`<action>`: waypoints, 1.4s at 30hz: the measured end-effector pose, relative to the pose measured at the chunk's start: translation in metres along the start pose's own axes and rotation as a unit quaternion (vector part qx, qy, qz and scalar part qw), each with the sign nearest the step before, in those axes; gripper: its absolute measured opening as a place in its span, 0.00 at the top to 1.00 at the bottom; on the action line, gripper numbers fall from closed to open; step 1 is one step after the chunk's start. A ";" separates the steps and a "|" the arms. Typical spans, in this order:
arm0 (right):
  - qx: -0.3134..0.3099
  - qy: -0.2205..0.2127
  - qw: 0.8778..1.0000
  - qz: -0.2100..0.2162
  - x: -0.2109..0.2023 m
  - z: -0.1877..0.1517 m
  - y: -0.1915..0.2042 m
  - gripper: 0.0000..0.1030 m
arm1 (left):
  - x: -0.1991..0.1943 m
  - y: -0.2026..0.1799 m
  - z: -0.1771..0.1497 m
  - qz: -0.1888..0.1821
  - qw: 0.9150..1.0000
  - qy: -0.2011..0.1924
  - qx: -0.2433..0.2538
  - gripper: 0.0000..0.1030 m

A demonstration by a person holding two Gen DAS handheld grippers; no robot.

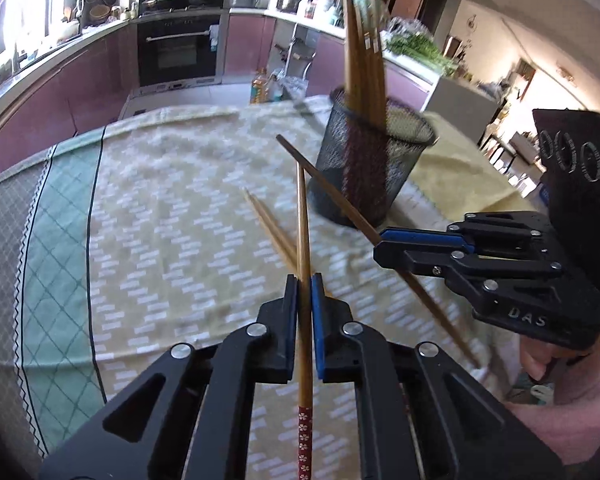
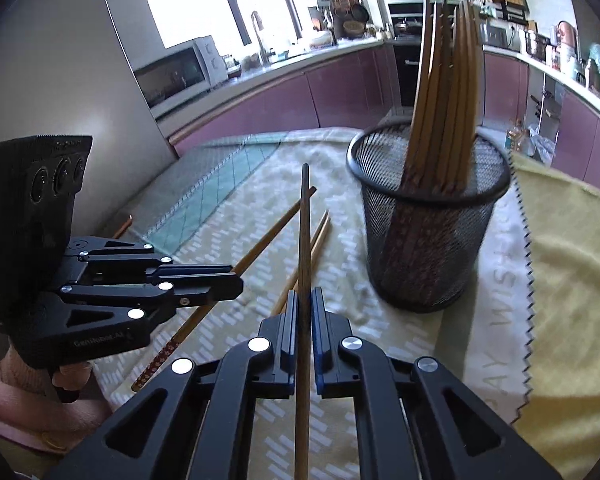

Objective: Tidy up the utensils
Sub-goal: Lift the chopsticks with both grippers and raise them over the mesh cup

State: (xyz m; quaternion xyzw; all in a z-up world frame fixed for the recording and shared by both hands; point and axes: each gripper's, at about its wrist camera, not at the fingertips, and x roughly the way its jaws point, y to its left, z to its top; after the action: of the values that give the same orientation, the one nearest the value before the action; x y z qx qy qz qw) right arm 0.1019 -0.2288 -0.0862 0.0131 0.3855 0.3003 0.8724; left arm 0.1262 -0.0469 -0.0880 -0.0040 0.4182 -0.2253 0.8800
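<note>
Table covered with a patterned cloth (image 1: 172, 216), green-checked band along one edge; yellow towel (image 2: 572, 280) overlapping it beside the mesh cup (image 2: 428, 216). Kitchen behind: purple cabinets (image 1: 80, 88), built-in oven (image 1: 180, 52), microwave (image 2: 180, 72) by a bright window.

Writing read: "DAS" moulded on right tongs body; "GenRobot.AI" on left tongs body; partial "WISH" printed on the cloth near the towel's zigzag edge.

Left tongs (image 1: 304, 280) closed on a chopstick (image 1: 303, 216) with a red floral end. Right tongs (image 2: 305, 294) closed on a darker chopstick (image 2: 305, 216). Mesh cup upright, holding a bundle of chopsticks (image 2: 444, 100). Loose pair (image 1: 268, 224) lying on the cloth just before the cup
</note>
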 end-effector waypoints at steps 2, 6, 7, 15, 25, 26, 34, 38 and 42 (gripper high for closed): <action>0.000 -0.011 1.000 -0.001 -0.007 0.005 0.000 0.94 | -0.009 -0.002 0.005 -0.009 1.000 -0.011 0.002 0.93; 0.001 -0.039 0.999 -0.003 -0.025 0.012 -0.001 0.95 | -0.027 -0.005 0.012 -0.028 0.999 -0.032 0.005 0.93; 0.001 -0.046 0.999 -0.003 -0.029 0.013 -0.002 0.95 | -0.032 -0.006 0.014 -0.032 0.999 -0.037 0.006 0.93; 0.001 -0.067 0.998 -0.003 -0.044 0.015 -0.007 0.96 | -0.058 -0.013 0.025 -0.046 0.996 -0.070 0.014 0.93; 0.001 0.052 0.998 -0.029 0.036 -0.007 -0.010 0.84 | -0.050 -0.005 0.019 -0.046 0.997 -0.059 -0.001 0.93; 0.002 0.057 0.998 -0.029 0.041 -0.009 -0.010 0.84 | -0.050 -0.005 0.019 -0.046 0.997 -0.058 -0.002 0.93; -0.004 0.056 0.997 -0.051 0.048 -0.010 -0.007 0.94 | -0.043 -0.002 0.018 -0.046 0.998 -0.051 -0.007 0.93; 0.007 0.034 0.999 -0.035 0.031 -0.007 -0.010 0.94 | -0.045 -0.001 0.020 -0.047 0.997 -0.054 -0.007 0.93; 0.007 -0.002 1.000 -0.020 0.004 0.000 -0.008 0.94 | -0.051 0.000 0.026 -0.053 0.997 -0.063 -0.007 0.93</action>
State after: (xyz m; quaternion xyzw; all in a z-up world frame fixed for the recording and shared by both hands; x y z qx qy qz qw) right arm 0.1080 -0.2329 -0.0906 0.0117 0.3862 0.2801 0.8788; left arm 0.1172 -0.0310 -0.0340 -0.0467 0.3627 -0.2681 0.8913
